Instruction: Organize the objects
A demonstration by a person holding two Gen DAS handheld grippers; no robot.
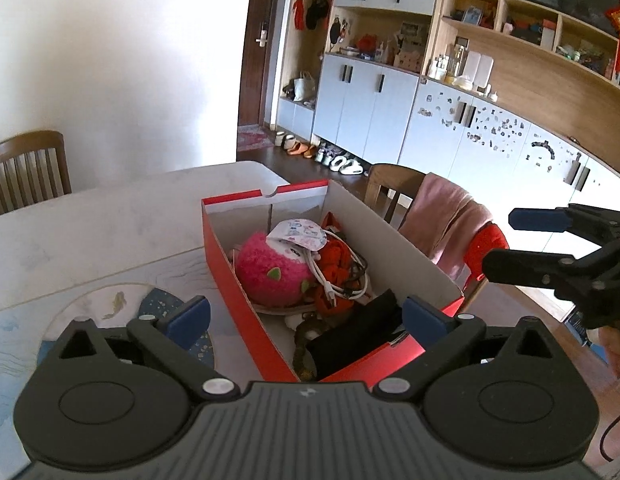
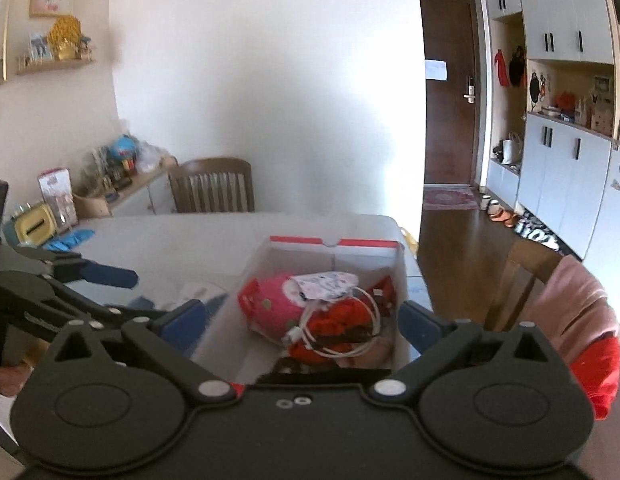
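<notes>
A red shoe box [image 1: 237,280] [image 2: 374,244] stands open on the white table [image 1: 109,216] [image 2: 189,236]. Inside lie a pink plush toy [image 1: 269,276] [image 2: 269,304], a printed face mask [image 1: 297,234] [image 2: 322,282], a white cable [image 1: 342,292] [image 2: 334,344], something red-orange and a black item [image 1: 358,332] at the near end. My left gripper [image 1: 307,316] [image 2: 169,292] is open, its blue pads astride the box's near end with nothing gripped. My right gripper [image 2: 303,320] [image 1: 502,240] is open too, above the box's near right side, empty.
A wooden chair [image 1: 390,188] [image 2: 522,276] draped with a pink cloth [image 1: 442,220] [image 2: 570,308] stands right of the table. Another chair [image 1: 25,168] [image 2: 211,184] is at the far side. A patterned placemat [image 1: 13,344] lies left of the box. Blue gloves [image 2: 69,238] lie far left.
</notes>
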